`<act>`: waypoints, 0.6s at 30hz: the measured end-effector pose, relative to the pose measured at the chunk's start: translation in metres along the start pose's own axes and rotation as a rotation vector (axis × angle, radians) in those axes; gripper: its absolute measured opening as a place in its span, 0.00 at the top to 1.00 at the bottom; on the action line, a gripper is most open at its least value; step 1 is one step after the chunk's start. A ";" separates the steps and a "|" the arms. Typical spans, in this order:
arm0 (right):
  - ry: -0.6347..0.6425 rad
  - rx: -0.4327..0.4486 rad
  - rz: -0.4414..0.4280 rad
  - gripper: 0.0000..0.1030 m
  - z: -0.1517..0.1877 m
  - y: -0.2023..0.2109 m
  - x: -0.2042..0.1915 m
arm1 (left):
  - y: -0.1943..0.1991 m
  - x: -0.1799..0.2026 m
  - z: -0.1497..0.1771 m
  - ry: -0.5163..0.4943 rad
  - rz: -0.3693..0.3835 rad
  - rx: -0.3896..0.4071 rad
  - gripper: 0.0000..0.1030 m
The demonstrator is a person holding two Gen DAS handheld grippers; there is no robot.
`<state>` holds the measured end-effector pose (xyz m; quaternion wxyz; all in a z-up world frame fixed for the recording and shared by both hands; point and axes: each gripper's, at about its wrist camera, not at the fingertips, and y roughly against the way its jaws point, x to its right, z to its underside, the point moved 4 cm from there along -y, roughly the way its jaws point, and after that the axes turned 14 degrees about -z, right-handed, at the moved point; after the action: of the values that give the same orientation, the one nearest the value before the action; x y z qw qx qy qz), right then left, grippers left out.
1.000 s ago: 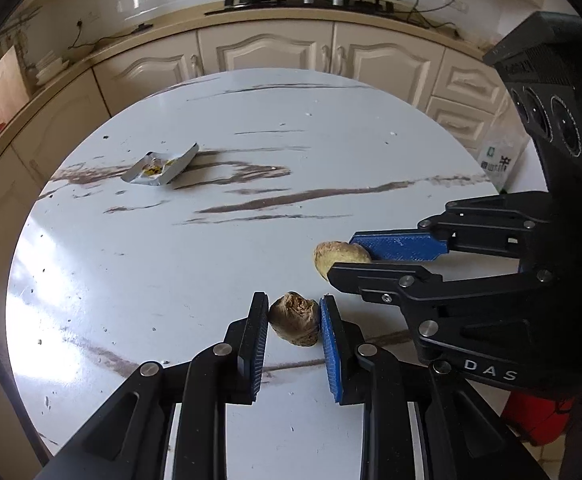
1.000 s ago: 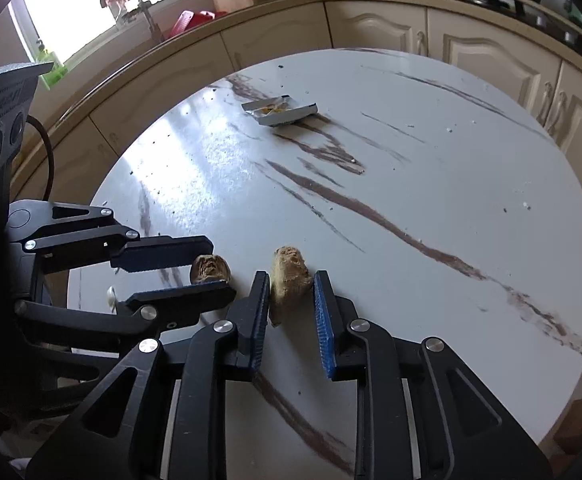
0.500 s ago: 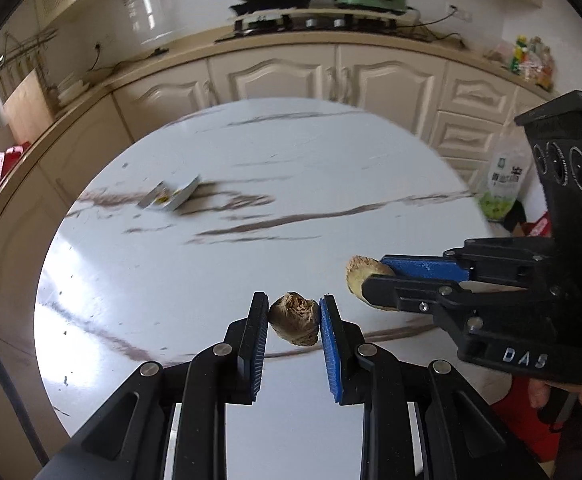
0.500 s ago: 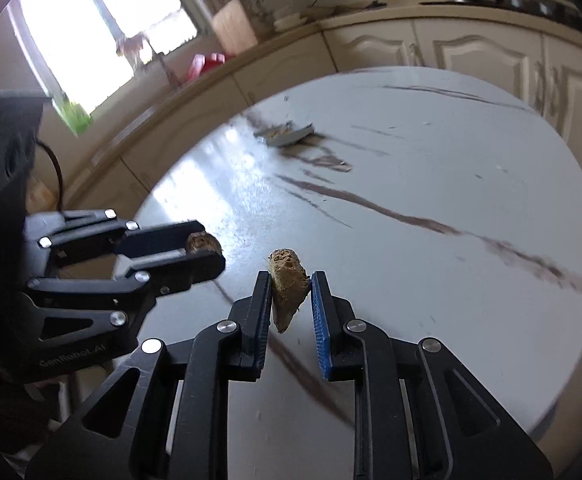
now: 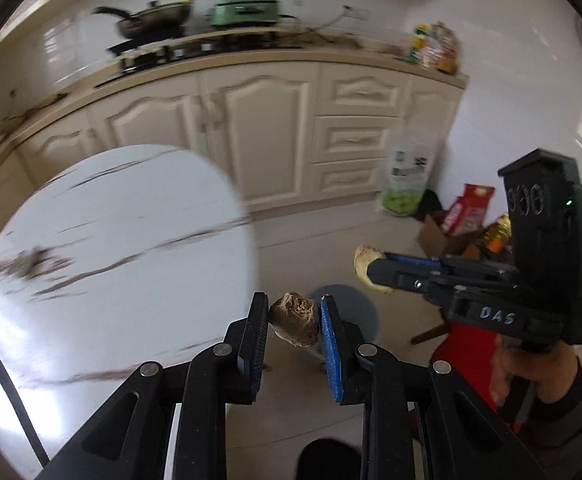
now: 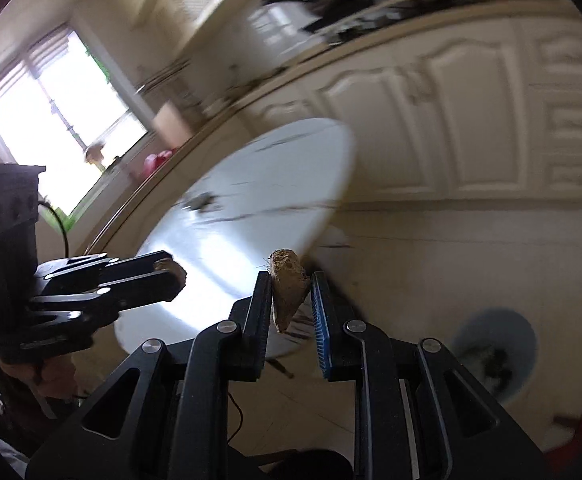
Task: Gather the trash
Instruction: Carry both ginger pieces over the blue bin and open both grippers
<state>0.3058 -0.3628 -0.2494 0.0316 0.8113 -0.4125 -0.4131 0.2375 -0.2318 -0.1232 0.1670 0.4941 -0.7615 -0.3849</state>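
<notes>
My left gripper (image 5: 294,316) is shut on a brown shrivelled food scrap (image 5: 295,321) and holds it in the air past the right edge of the round white table (image 5: 111,232). My right gripper (image 6: 291,294) is shut on a tan, pointed food scrap (image 6: 287,284). It also shows in the left wrist view (image 5: 369,270), to the right over the floor. The left gripper shows in the right wrist view (image 6: 171,270) at the left. A crumpled wrapper (image 5: 31,260) lies blurred on the table. A blue bin (image 6: 495,350) stands on the floor at lower right.
Cream kitchen cabinets (image 5: 275,128) run behind the table, with a wok and a green pot on the counter. A green and white bag (image 5: 405,176), a cardboard box and red packets (image 5: 467,216) sit on the floor at the right. A red stool (image 5: 467,344) is near my right hand.
Both grippers have lifted their scraps off the table and swung right, away from it and over the floor. The blue bin has come into view. The frames are motion-blurred.
</notes>
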 end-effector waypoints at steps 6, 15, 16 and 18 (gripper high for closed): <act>-0.123 0.021 0.102 0.81 0.015 0.030 0.083 | -0.058 0.059 -0.014 -0.066 0.054 -0.051 0.79; -0.323 0.086 0.193 0.68 0.034 0.033 0.183 | -0.172 0.110 -0.040 -0.117 0.093 -0.191 0.79; -0.328 0.083 0.203 0.64 0.037 0.035 0.188 | -0.181 0.115 -0.039 -0.127 0.103 -0.204 0.79; -0.331 0.077 0.248 0.53 0.044 0.042 0.195 | -0.203 0.125 -0.048 -0.135 0.095 -0.227 0.79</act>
<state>0.3102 -0.5126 -0.3877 -0.0169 0.6761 -0.5242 -0.5175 0.3379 -0.4060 -0.2602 0.1883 0.4083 -0.7452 -0.4925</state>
